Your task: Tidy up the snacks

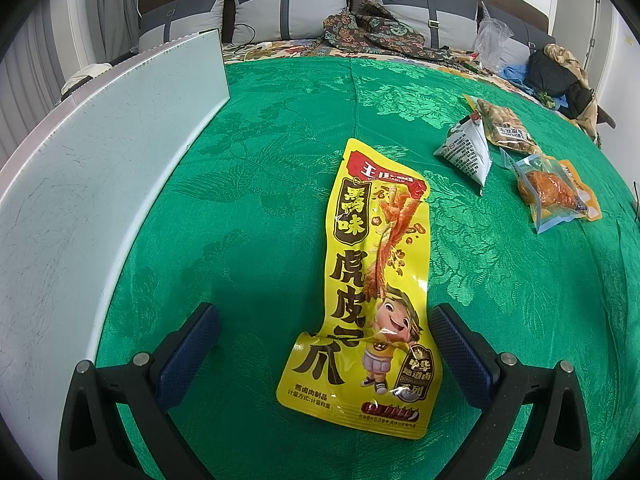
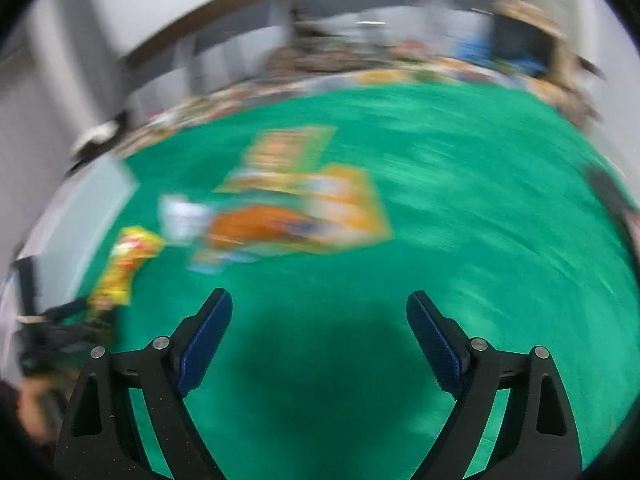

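The left gripper (image 1: 324,344) is spread wide, its fingers on either side of the yellow snack packet (image 1: 372,284) lying flat on the green cloth (image 1: 248,184), not gripping it. Beyond the packet to its right lie three smaller snack bags (image 1: 520,160). The right gripper (image 2: 320,340) is also spread wide and empty above bare cloth; its view is badly blurred, so the packets there are hard to make out.

The left black tongs with blue padded fingers (image 1: 326,328) are spread wide, pointing forward and low. The matching right tongs (image 2: 320,320) are likewise spread wide, holding nothing.
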The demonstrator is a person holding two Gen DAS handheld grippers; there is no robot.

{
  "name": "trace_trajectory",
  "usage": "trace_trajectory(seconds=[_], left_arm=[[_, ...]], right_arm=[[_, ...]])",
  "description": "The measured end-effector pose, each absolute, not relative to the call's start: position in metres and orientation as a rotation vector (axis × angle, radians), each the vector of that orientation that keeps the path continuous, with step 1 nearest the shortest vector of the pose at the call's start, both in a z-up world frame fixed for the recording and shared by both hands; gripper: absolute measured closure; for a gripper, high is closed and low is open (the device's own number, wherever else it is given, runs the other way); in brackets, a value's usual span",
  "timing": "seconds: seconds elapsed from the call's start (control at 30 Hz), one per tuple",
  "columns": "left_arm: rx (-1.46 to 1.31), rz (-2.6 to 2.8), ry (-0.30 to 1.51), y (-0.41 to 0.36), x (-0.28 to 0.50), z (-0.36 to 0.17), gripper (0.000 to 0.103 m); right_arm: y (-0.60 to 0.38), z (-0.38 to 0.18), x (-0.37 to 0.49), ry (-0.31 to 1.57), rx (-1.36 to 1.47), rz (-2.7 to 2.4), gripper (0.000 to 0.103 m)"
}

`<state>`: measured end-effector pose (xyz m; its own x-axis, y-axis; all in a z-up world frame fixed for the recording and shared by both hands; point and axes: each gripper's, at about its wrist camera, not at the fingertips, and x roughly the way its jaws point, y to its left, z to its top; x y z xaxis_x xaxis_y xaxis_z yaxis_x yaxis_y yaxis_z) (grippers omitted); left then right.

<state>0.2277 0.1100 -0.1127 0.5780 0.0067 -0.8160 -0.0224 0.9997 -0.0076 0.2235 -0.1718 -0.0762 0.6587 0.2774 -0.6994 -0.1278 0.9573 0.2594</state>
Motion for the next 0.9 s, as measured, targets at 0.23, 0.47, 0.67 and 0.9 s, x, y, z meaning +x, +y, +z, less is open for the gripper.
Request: trace_trajectory(seconds=[0.23, 0.47, 0.67, 0.9], left_arm=[[-0.018, 0.017, 0.954, 0.11, 0.228, -0.113, 0.0], [-0.018, 0.017, 0.954, 0.11, 0.228, -0.113, 0.0], [-0.018, 0.017, 0.954, 0.11, 0.228, -0.113, 0.0], [-0.018, 0.017, 0.954, 0.11, 0.228, -0.113, 0.0]], right_arm=[[-0.025, -0.066, 0.308, 0.824, -0.126, 0.448, 0.015], [0.027, -0.1, 0.341, 0.915, -0.311, 0.454, 0.052], [0.001, -0.082, 0.33, 0.9, -0.162, 0.427, 0.076], [-0.076, -0.051, 0.268, 0.847, 0.061, 0.451, 0.075]])
